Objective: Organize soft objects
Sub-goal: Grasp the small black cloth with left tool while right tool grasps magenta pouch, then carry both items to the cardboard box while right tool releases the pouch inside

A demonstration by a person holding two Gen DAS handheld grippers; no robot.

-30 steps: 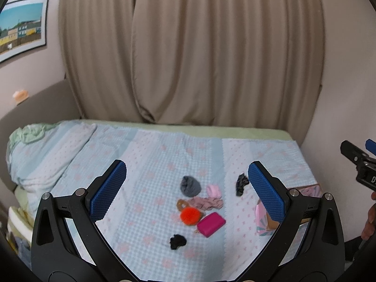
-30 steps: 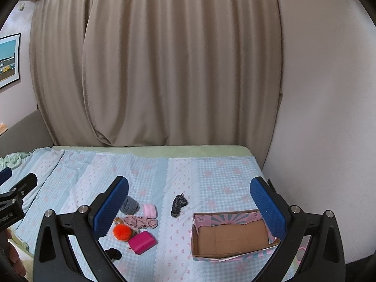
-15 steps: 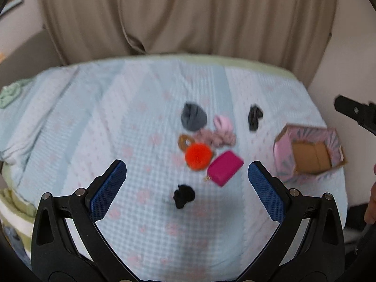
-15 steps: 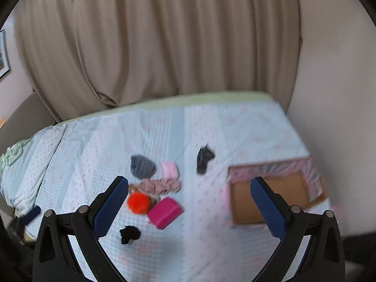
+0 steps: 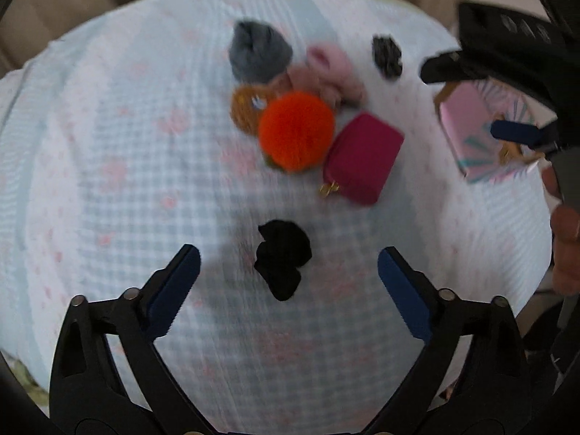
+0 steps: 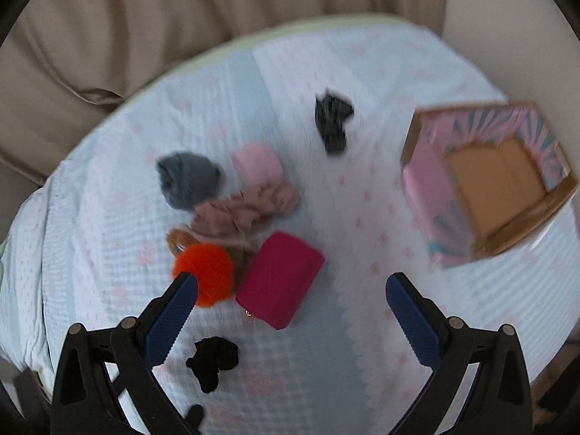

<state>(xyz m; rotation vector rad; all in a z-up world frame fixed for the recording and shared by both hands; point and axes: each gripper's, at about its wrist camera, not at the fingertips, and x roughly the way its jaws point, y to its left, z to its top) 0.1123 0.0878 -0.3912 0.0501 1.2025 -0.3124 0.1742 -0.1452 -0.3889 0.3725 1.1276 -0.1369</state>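
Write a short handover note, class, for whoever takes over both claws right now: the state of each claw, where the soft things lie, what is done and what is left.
Left claw: open, empty, above the bed with the near black scrunchie between its fingers in its view.
Right claw: open, empty, over the magenta pouch.
On the bedspread: orange pompom, brown scrunchie, dusty-pink scrunchie, pale pink roll, grey bundle, second black scrunchie.
Cardboard box: to the right, nothing in it.
Done: nothing boxed.
Left: probably all of them, likely into the box.
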